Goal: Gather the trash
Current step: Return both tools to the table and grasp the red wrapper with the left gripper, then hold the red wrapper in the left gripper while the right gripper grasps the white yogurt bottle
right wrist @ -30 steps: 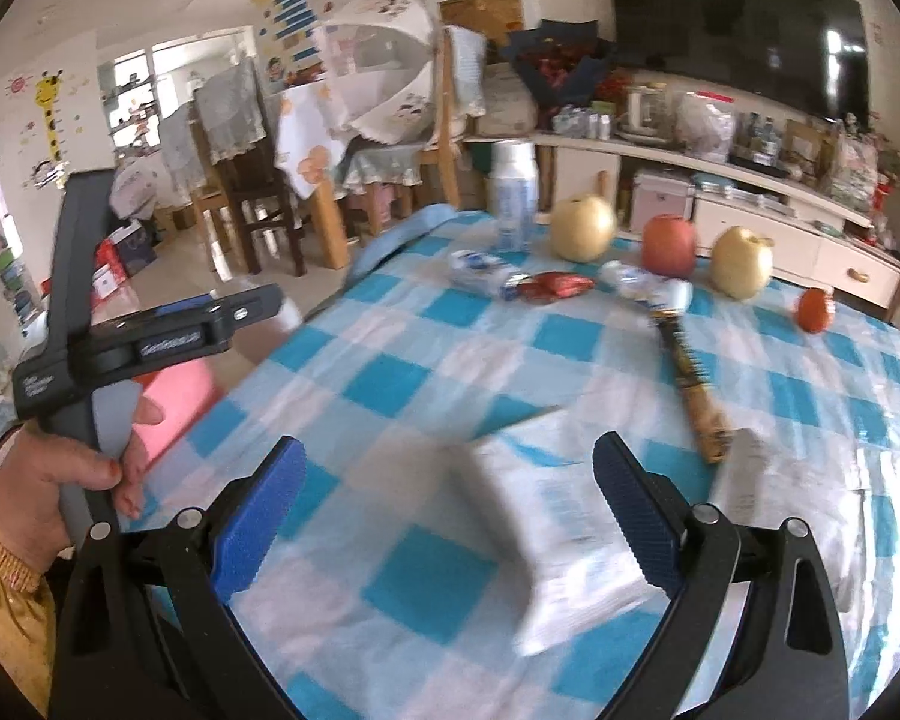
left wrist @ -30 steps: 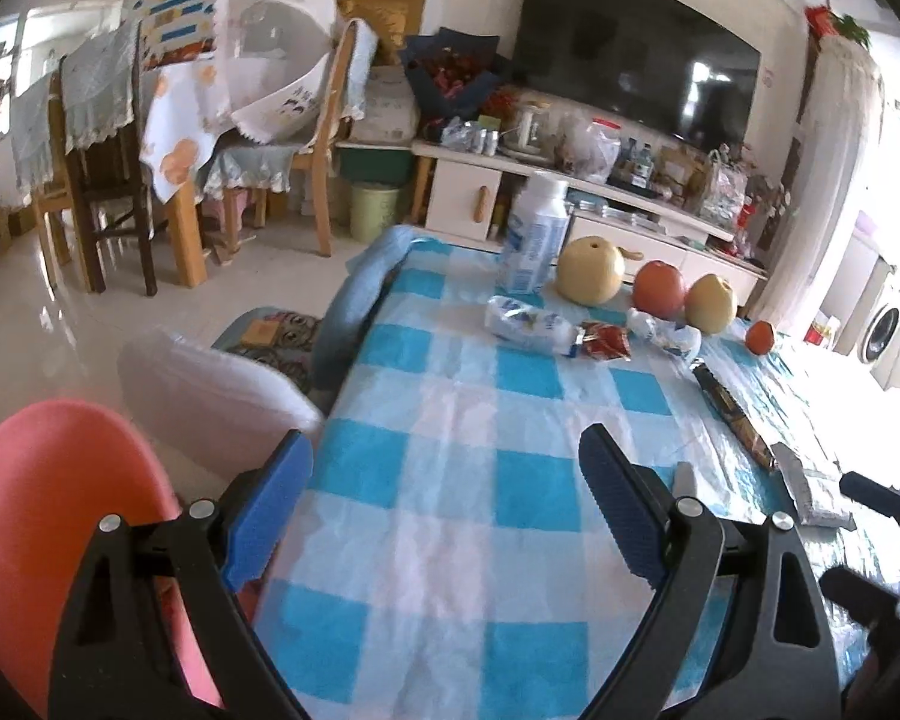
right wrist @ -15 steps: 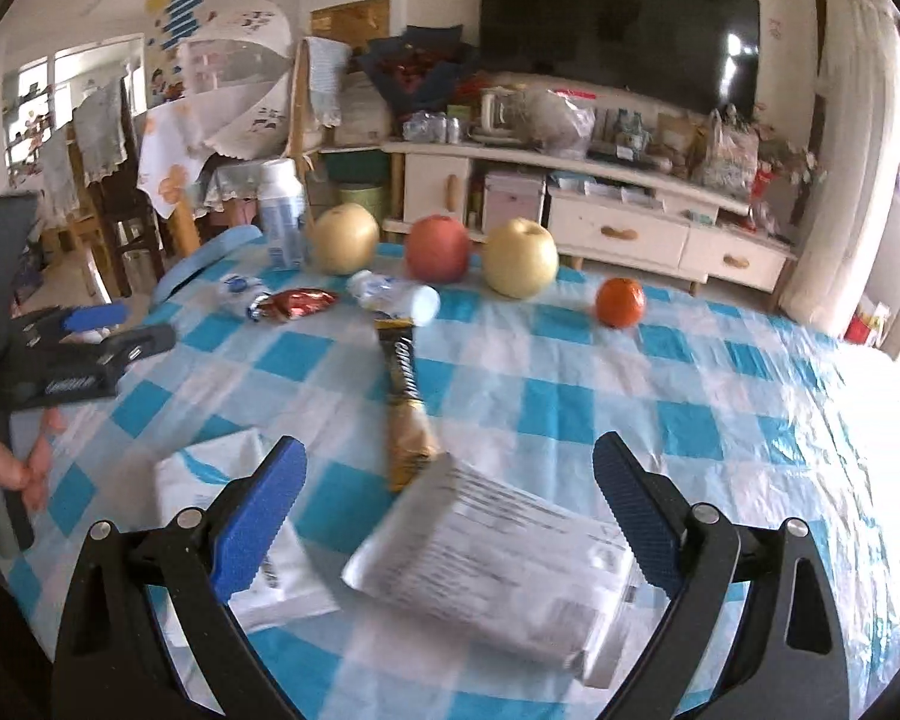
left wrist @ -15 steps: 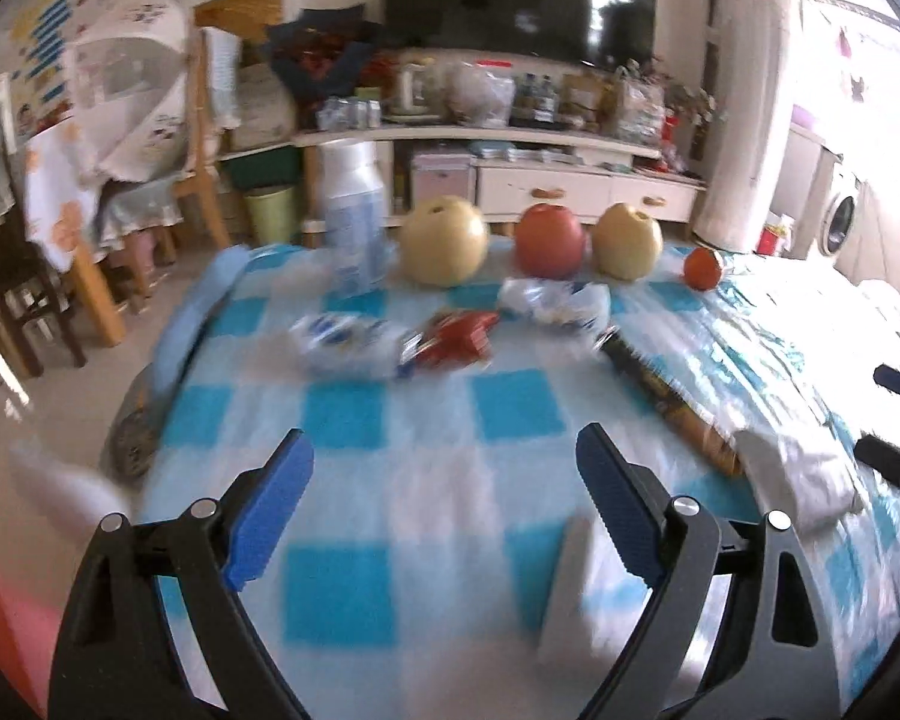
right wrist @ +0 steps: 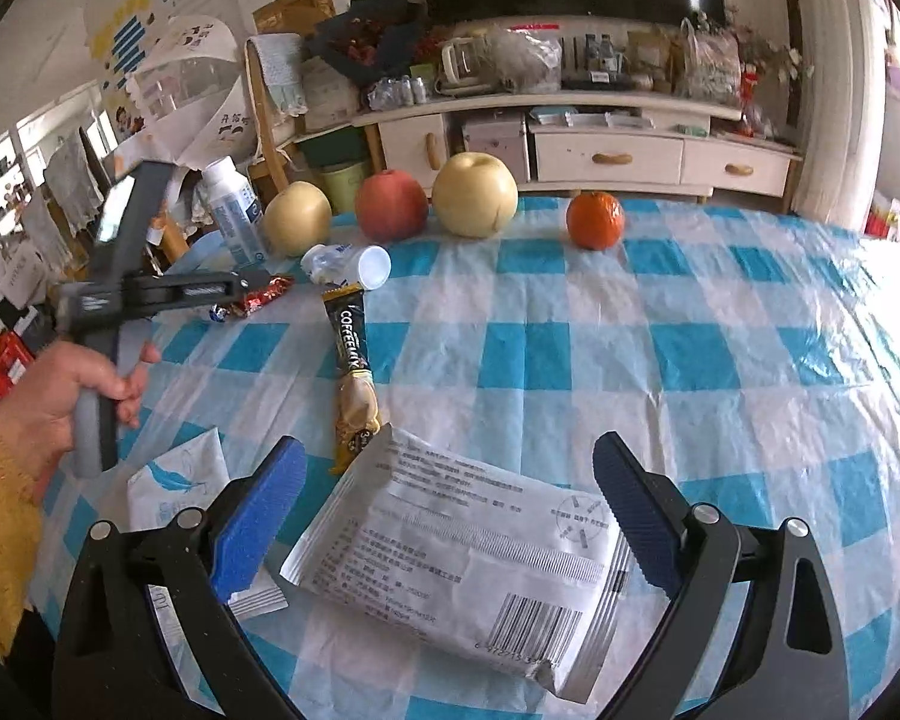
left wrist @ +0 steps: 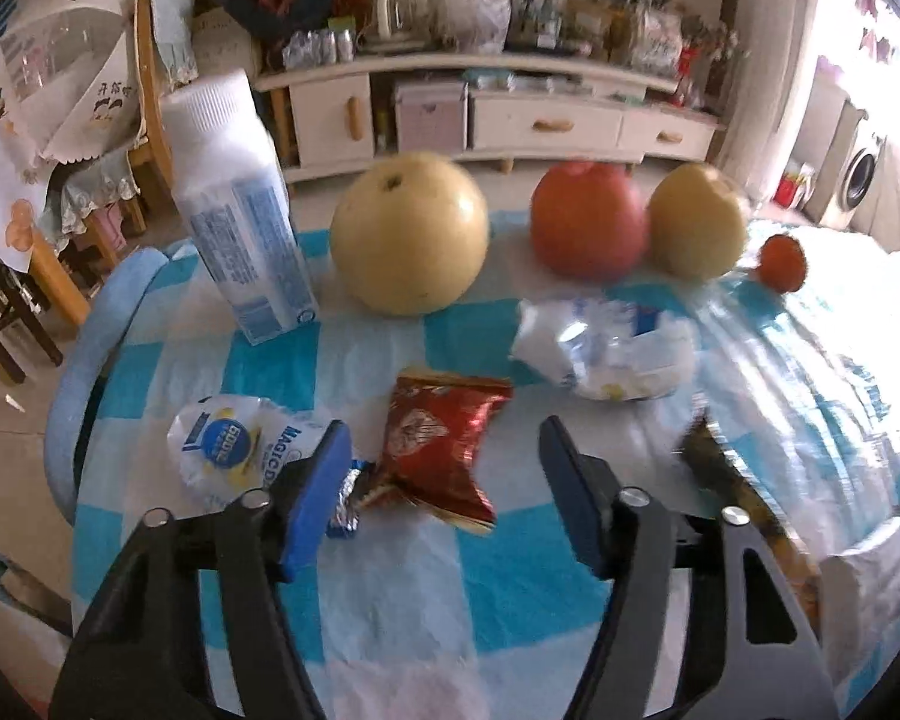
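A red foil wrapper (left wrist: 444,444) lies on the checked tablecloth (left wrist: 390,588) between the pads of my left gripper (left wrist: 441,435). Its jaws are closing, with gaps left on both sides of the wrapper. A round white wrapper (left wrist: 234,444) lies by the left pad, and a crumpled white one (left wrist: 606,354) sits beyond. My right gripper (right wrist: 447,453) stands open over a silver printed pouch (right wrist: 468,546), not touching it. A coffee stick (right wrist: 351,354) and a white tissue pack (right wrist: 174,486) lie close by. The right wrist view shows the left gripper (right wrist: 258,282) over the red wrapper (right wrist: 264,294).
A white bottle (left wrist: 234,210), two pears (left wrist: 411,234) (left wrist: 696,219), an apple (left wrist: 588,219) and a small orange (left wrist: 781,255) stand along the table's far edge. A hand (right wrist: 60,402) in a yellow sleeve holds the left gripper. A TV cabinet (right wrist: 570,150) and chairs stand beyond.
My left gripper swept across the table to the red wrapper and its jaws narrowed. The right gripper shifted from the tissue pack to the silver pouch and stayed open.
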Tool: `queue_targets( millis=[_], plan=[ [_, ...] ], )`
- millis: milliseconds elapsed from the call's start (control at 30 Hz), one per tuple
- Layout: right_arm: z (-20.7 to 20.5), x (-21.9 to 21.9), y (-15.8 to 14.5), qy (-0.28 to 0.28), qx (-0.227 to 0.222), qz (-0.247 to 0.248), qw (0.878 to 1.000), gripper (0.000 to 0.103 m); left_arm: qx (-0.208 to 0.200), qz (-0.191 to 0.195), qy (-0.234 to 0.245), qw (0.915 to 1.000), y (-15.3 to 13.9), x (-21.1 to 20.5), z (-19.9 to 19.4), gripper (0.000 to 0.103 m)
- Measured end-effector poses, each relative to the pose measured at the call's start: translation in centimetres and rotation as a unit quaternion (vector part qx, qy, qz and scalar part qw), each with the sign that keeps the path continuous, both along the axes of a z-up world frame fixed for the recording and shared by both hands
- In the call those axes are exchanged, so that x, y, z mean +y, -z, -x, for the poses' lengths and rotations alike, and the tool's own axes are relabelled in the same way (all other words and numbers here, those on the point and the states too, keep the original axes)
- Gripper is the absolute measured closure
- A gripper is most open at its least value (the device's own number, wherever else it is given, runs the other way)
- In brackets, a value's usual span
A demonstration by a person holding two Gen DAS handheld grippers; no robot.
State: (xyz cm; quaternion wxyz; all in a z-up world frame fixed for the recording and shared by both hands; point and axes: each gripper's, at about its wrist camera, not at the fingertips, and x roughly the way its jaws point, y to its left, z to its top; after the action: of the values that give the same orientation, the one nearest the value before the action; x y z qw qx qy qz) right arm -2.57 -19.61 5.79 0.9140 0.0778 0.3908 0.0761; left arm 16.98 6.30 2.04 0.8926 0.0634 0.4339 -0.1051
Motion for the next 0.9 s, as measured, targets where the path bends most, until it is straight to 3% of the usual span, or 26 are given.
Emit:
queue_targets(
  millis=[200,400,533,767,900],
  plan=[
    [-0.3,-0.4,0.2,0.003,0.004,-0.029,1.000,0.008,0.007,-0.021,0.020,0.9996,1.1,-0.7,-1.0,0.064],
    [-0.3,-0.6,0.2,0.007,0.006,-0.050,0.999,0.008,0.002,-0.019,0.041,0.9990,1.4,-1.6,-0.1,0.065],
    [-0.2,-1.0,0.0,0.011,0.005,-0.056,0.998,0.008,0.003,-0.021,0.080,0.9966,1.4,-3.4,2.0,0.065],
    [0.0,-1.3,0.0,0.013,0.002,-0.065,0.998,0.008,0.008,-0.028,0.174,0.9843,1.0,-7.6,8.1,0.066],
    [-0.1,-1.5,0.1,0.009,0.003,-0.070,0.997,0.008,0.003,-0.001,0.166,0.9862,0.5,-7.4,10.2,0.070]
  ],
)
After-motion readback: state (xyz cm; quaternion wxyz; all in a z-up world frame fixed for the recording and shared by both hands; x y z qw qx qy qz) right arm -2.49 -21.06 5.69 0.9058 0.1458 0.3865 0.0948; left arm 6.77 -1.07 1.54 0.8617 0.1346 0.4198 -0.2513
